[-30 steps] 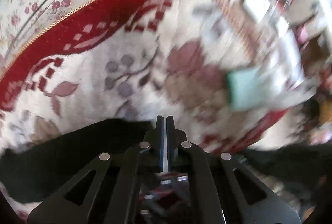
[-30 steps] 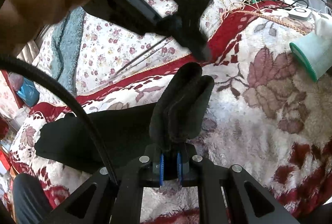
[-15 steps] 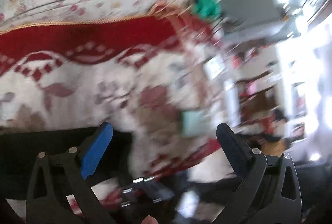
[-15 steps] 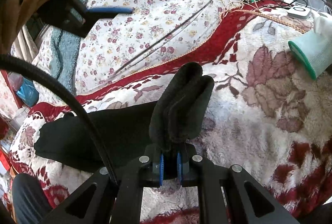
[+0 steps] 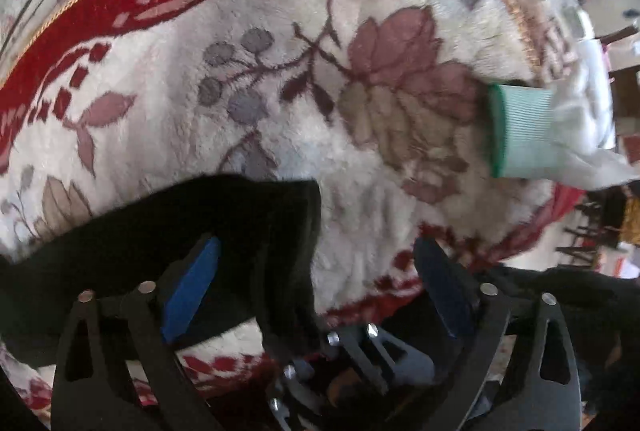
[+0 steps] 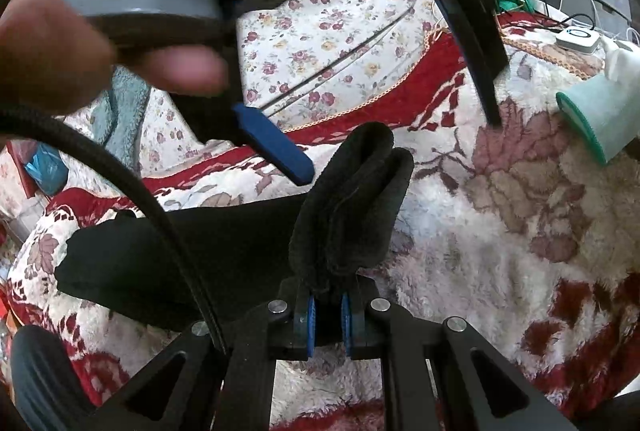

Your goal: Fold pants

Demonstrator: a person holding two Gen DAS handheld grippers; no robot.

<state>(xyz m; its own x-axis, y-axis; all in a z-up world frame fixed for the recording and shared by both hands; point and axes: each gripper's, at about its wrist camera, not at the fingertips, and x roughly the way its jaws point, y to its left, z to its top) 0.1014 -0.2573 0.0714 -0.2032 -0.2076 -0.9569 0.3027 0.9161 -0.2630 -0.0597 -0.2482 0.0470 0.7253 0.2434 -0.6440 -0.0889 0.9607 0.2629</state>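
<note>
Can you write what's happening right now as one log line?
left gripper: open above black pants | right gripper: shut on pants | step: folding on blanket

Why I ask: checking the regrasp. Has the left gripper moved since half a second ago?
Yes. In the right wrist view the left gripper has dropped from above the floral sheet to just over the black pants.

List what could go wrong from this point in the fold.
1. The left gripper is open astride the raised bunch of the pants; closing there could catch only some layers, leaving the fold uneven.
2. The right gripper is shut on a thick bunch of cloth; a pull from the left could tug it free.
3. The glove lies close by on the blanket and a swept leg could drag it.
</note>
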